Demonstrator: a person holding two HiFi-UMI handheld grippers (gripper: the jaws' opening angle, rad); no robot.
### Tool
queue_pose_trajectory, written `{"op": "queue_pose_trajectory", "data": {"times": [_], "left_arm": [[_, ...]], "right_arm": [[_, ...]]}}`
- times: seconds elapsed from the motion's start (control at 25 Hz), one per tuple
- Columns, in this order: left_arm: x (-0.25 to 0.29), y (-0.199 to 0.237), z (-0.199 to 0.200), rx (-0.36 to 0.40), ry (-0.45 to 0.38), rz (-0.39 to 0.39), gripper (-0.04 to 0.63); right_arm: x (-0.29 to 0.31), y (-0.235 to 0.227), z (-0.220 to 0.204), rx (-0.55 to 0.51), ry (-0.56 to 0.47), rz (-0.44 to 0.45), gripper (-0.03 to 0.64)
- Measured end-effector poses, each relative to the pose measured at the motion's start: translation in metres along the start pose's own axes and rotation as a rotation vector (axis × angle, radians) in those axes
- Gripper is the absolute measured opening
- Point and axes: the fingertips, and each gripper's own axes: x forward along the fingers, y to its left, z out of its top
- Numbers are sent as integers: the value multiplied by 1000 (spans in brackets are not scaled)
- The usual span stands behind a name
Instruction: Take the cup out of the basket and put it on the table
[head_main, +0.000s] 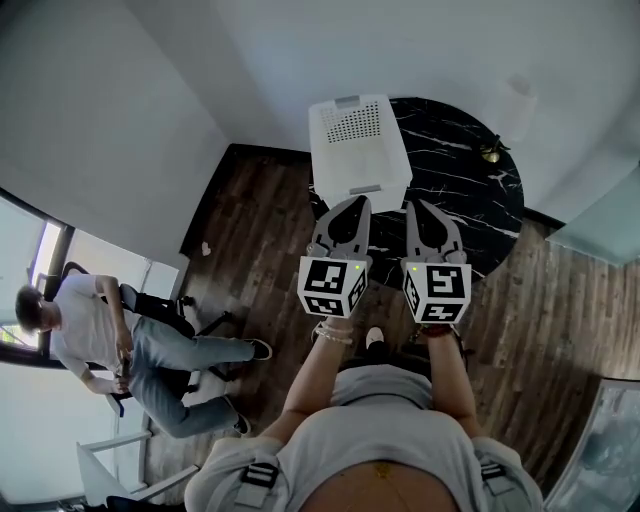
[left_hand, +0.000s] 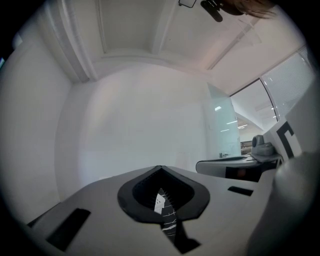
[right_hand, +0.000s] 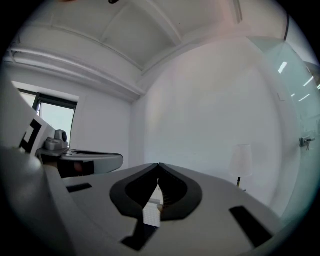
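A white plastic basket with a perforated wall stands on the near left part of a round black marble table. No cup shows in any view, and the basket's inside is hidden from here. My left gripper is held level just short of the basket's near side, its jaws shut with nothing between them. Beside it my right gripper hovers over the table's near edge, also shut and empty. In the left gripper view the left gripper faces a bare white wall; the right gripper does too.
A white lamp and a small brass object stand at the table's far right. A person sits on a chair at the left over dark wood flooring. White walls close in behind the table.
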Motion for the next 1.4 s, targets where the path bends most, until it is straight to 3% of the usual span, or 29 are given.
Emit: {"op": "queue_pose_trajectory", "data": {"times": [0.76,1.4], "left_arm": [[29,61,-25,-39,57,37,6],[113,98,-41,-80,104,170,6]], "right_arm": [[72,17,-19,7,58,48,8],[166,-33,-27,11,121,179,8]]}}
